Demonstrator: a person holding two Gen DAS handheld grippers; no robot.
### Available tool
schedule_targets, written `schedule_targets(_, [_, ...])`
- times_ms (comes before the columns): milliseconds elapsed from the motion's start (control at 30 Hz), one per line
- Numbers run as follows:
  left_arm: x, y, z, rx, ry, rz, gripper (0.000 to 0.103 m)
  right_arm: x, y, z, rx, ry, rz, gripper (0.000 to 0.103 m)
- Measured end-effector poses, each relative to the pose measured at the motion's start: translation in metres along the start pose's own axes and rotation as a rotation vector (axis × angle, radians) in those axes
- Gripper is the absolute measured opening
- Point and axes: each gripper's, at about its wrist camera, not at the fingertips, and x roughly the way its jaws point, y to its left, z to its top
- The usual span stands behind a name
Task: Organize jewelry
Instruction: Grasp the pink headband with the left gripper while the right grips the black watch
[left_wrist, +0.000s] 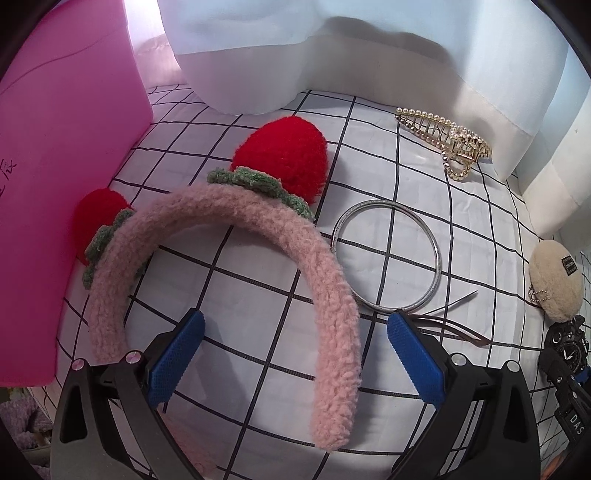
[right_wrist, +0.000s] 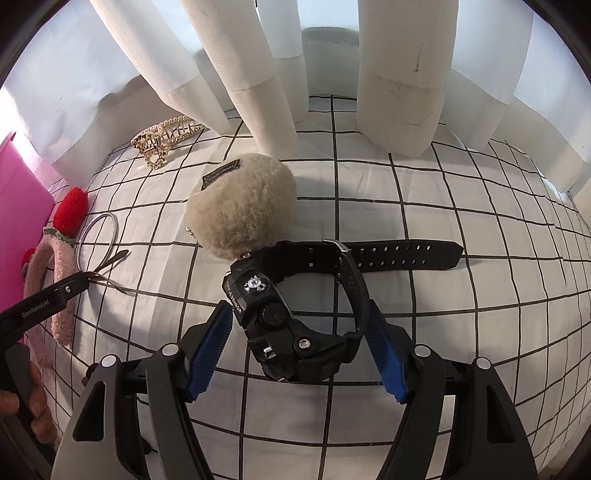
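1. The left gripper (left_wrist: 295, 354) is held with its blue pads apart, straddling one arm of the fuzzy pink strawberry headband (left_wrist: 229, 236) without touching it.
2. The right gripper (right_wrist: 299, 347) is spread around the chunky black wristwatch (right_wrist: 291, 325), which rests on the white grid-patterned cloth (right_wrist: 461, 295); contact cannot be told.

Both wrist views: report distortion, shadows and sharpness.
Left wrist view: grid cloth lines bow strongly, dark corners; soft shadow on the curtain; headband sharp. Right wrist view: same bowing; watch sharp, its strap casting a faint shadow.
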Motion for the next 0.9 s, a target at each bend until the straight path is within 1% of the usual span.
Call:
schedule_targets(100, [-0.001, 0.002, 0.000, -0.001, -0.020, 0.000, 0.097, 0.003, 0.006, 0.000, -0.028, -0.011, -0.023, 0.069])
schedule_targets(200, [-0.006, 0.000, -0.008, 0.002, -0.035, -0.001, 0.098, 0.002, 0.006, 0.000, -0.037, -0.016, -0.029, 0.069])
schedule_targets(267, [-0.007, 0.000, -0.011, 0.001, -0.042, -0.008, 0.096, 0.002, 0.006, 0.001, -0.040, -0.018, -0.032, 0.068])
schedule_targets(333, [-0.010, 0.003, -0.015, -0.004, -0.051, -0.011, 0.093, 0.001, 0.006, 0.001, -0.044, -0.024, -0.033, 0.065])
schedule_targets(400, [-0.013, 0.004, -0.018, -0.011, -0.060, -0.009, 0.085, 0.000, 0.005, 0.001, -0.048, -0.029, -0.034, 0.062])
schedule_targets(467, [-0.020, 0.013, -0.020, -0.013, -0.073, -0.009, 0.070, -0.001, 0.005, 0.001, -0.048, -0.033, -0.031, 0.062])
schedule_targets(500, [-0.022, 0.015, -0.022, -0.013, -0.075, -0.014, 0.066, -0.001, 0.004, 0.001, -0.046, -0.034, -0.028, 0.062])
schedule_targets(567, [-0.025, 0.017, -0.023, -0.010, -0.075, -0.023, 0.053, -0.003, 0.003, 0.000, -0.042, -0.034, -0.025, 0.062])
schedule_targets(600, [-0.027, 0.017, -0.023, -0.006, -0.074, -0.028, 0.050, -0.004, 0.002, -0.001, -0.038, -0.032, -0.021, 0.062])
schedule_targets(633, [-0.028, 0.016, -0.024, 0.002, -0.071, -0.035, 0.040, -0.006, 0.001, -0.002, -0.033, -0.030, -0.014, 0.062])
schedule_targets(667, [-0.029, 0.014, -0.025, 0.013, -0.069, -0.047, 0.027, -0.007, 0.000, -0.003, -0.028, -0.029, -0.007, 0.062])
schedule_targets(733, [-0.032, 0.008, -0.031, 0.028, -0.056, -0.084, 0.011, -0.007, 0.000, -0.004, -0.024, -0.030, 0.000, 0.062])
schedule_targets(833, [-0.037, 0.000, -0.040, 0.058, -0.057, -0.053, 0.010, -0.010, -0.002, -0.009, -0.013, -0.031, 0.014, 0.061])
schedule_targets(900, [-0.043, 0.000, -0.044, 0.068, -0.068, -0.050, 0.010, -0.013, -0.004, -0.014, -0.004, -0.031, 0.022, 0.061])
